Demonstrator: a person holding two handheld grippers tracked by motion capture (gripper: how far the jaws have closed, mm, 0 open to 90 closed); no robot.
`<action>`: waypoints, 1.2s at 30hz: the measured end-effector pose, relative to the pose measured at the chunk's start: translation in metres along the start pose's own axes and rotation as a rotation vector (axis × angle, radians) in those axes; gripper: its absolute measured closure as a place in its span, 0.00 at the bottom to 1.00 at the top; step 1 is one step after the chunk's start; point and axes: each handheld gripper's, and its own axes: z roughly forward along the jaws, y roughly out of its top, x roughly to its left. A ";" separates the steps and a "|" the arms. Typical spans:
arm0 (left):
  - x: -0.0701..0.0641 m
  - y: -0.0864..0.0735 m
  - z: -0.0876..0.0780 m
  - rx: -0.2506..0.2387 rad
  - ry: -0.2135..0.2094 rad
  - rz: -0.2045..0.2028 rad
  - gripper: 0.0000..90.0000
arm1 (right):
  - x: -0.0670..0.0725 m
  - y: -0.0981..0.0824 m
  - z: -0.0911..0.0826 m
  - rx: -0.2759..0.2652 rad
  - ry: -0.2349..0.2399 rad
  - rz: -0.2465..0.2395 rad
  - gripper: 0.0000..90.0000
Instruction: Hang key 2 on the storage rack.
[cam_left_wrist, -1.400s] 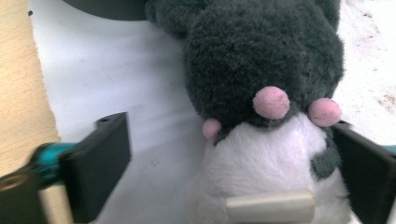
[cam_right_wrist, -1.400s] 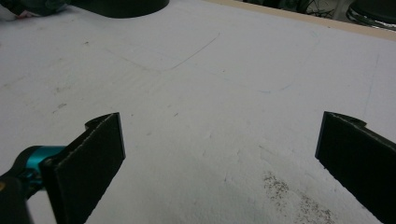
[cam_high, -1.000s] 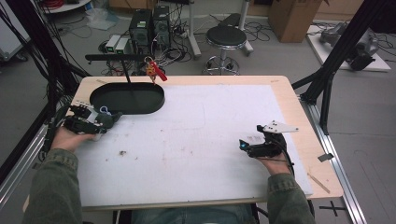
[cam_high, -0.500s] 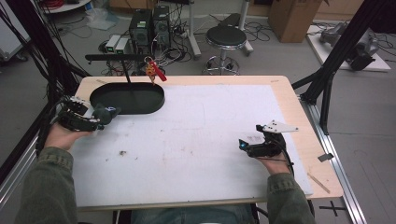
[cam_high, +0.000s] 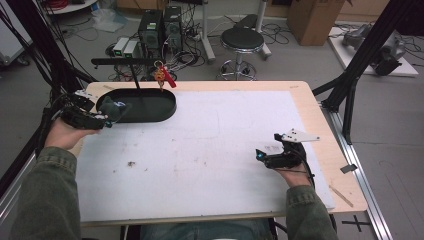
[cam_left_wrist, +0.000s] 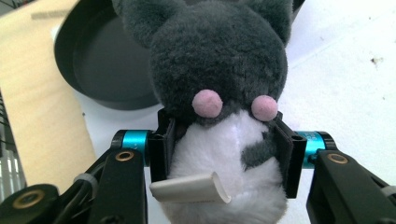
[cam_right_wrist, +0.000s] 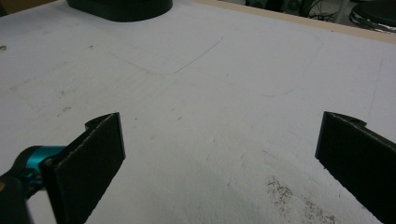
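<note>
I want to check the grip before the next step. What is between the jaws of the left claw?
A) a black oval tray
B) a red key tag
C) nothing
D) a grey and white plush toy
D: in the left gripper view, the left claw is shut on the plush toy, pads pressing its white belly.

I see a dark grey plush toy with white belly and pink cheeks, a black tray, a white table.
</note>
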 end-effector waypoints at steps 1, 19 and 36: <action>0.000 0.002 -0.001 -0.004 0.001 -0.001 0.57 | 0.000 0.000 0.000 0.002 0.001 0.005 0.00; -0.009 0.027 -0.010 -0.037 0.039 0.074 0.58 | 0.000 0.000 0.000 -0.002 0.000 0.003 0.00; -0.020 0.055 -0.017 -0.107 0.087 0.131 0.58 | 0.000 0.000 0.000 -0.002 0.003 0.003 0.00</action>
